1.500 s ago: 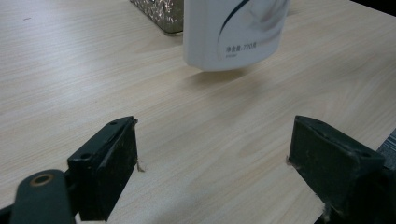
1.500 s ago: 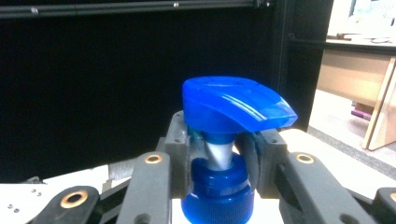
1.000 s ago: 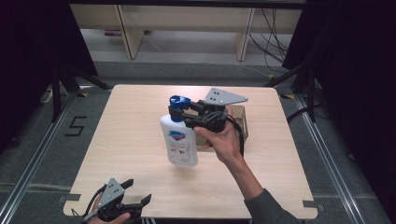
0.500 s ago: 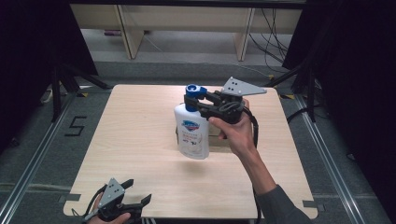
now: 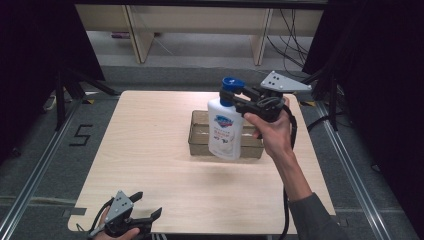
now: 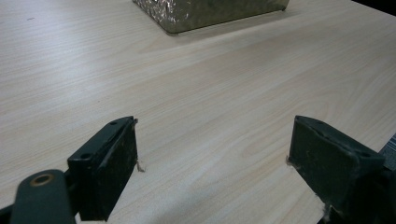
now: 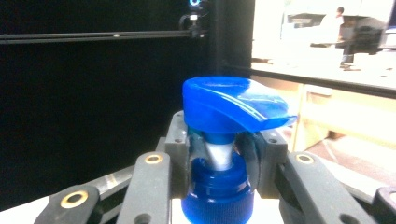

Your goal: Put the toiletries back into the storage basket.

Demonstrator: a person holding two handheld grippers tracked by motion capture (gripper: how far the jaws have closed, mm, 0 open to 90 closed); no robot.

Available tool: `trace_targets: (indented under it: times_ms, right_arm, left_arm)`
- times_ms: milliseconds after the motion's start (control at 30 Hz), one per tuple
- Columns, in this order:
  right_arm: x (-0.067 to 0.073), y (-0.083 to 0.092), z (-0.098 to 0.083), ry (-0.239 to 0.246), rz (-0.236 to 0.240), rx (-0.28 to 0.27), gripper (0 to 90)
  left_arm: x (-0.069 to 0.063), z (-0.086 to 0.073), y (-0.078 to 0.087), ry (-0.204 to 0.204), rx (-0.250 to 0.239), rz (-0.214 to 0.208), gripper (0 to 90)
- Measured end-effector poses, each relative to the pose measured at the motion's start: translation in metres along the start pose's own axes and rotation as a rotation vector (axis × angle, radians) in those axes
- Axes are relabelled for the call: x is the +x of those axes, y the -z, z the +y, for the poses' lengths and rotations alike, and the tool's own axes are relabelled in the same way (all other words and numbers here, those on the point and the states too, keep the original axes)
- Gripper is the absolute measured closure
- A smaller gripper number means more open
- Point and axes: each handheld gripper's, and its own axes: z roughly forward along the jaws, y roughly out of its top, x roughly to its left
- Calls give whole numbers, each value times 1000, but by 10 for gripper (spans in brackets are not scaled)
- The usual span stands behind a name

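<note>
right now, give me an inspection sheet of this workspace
surface: pale wooden table, bare apart from the tray
job's things: white pump bottle with blue cap held in the air over the clear rectangular plastic tray
clutter: nothing seen
grippers: right gripper shut on the bottle's neck; left gripper open, at the near table edge
cables: black cable trails from right gripper
surroundings: dark curtains, wooden shelving behind

Table (image 5: 150, 150) is viewed from above its near edge, facing forward and down, from far off. Left gripper (image 5: 131, 220) sits at 7 o'clock; its camera is aimed low across the tabletop toward the tray (image 6: 205, 11) at 12, also seen in the high view (image 5: 200, 131). Right gripper (image 5: 235, 97) camera is pressed close on the blue pump head (image 7: 233, 105), looking level.
</note>
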Motion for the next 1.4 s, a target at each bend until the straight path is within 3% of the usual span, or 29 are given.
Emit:
trace_targets:
  times_ms: [67, 100, 167, 367, 600, 1033, 1400]
  right_arm:
    - [-7, 6, 4, 21, -28, -4, 659]
    - [-9, 8, 5, -2, -37, -4, 659]
    - [-16, 12, 7, 22, -58, -17, 659]
    - [-33, 20, 7, -7, -118, -10, 659]
    - [-50, 23, 4, 3, -175, -2, 659]
    - [-76, 20, -9, -18, -240, -5, 659]
    - [-88, 21, -20, -23, -276, 6, 659]
  left_arm:
    - [-1, 0, 0, 4, -1, 0, 149]
    - [0, 0, 0, 1, -1, 1, 149]
    - [-1, 0, -1, 20, 7, 1, 149]
    - [-1, 0, 1, 19, 4, -1, 149]
    - [-1, 0, 0, 5, 9, 6, 149]
    - [-1, 0, 1, 10, 7, 1, 149]
    - [-1, 0, 0, 1, 11, 3, 149]
